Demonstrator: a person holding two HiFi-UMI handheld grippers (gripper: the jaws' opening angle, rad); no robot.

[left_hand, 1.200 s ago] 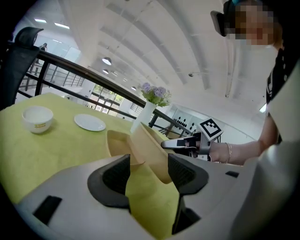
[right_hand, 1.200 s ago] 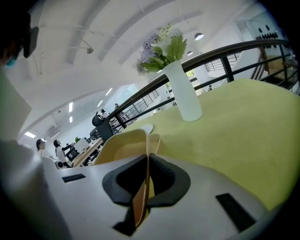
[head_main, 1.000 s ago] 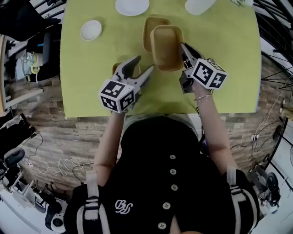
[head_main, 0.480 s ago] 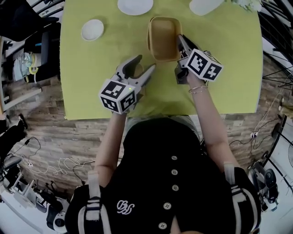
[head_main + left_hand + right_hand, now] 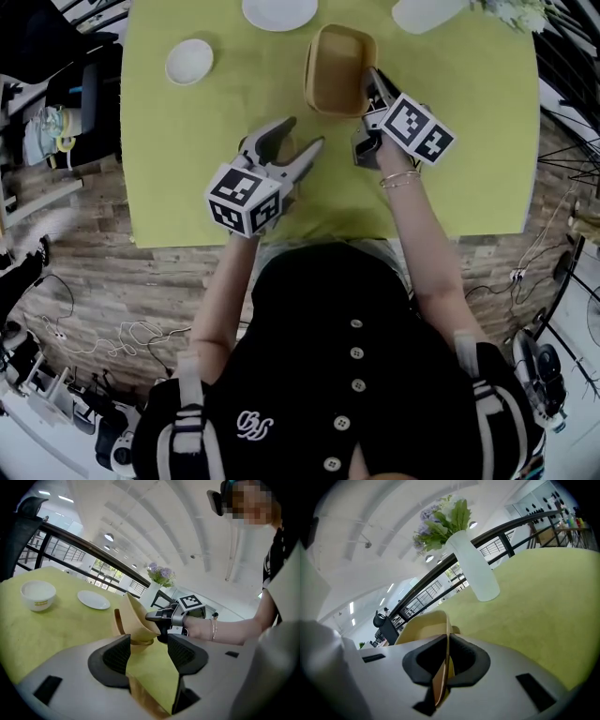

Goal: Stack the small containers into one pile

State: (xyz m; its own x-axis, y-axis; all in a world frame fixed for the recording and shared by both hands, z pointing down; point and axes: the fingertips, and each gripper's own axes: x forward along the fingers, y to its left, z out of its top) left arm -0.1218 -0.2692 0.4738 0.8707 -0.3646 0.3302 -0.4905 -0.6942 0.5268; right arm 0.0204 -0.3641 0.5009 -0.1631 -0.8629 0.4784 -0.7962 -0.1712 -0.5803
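**Head view.** A person stood at a table (image 5: 187,169) covered with a green cloth and held a gripper in each hand. In the upper centre of the frame, the right gripper (image 5: 372,86) pinched the right-hand wall of a tan held container (image 5: 336,70). This container hung tilted over a second one, which it almost hid. At centre left, the left gripper (image 5: 302,133) rested low with its jaws spread wide. A sliver of tan between them appeared to be a third container (image 5: 284,150), which the pads were not touching. A white bowl (image 5: 187,61) sat at upper left, a white plate (image 5: 278,11) at top centre and a white vase (image 5: 427,11) at top right.

**Left gripper view.** The jaws stood apart with only green cloth between the pads. Beyond them, at centre frame, the held container leaned steeply over the lower container (image 5: 118,620), nested at one end only.

**Right gripper view.** The jaws were pressed together on the thin tan wall at lower centre. The vase of flowers (image 5: 445,522) stood behind.

The step in hand looked like seating the held container in the lower one. To do it well, the right hand would probably level the container so the rims line up, then lower it evenly. The pinch is best released only once it sits flat, or it may wedge crooked.

**Count.** There were three tan containers, one bowl, one plate, one vase and two grippers.
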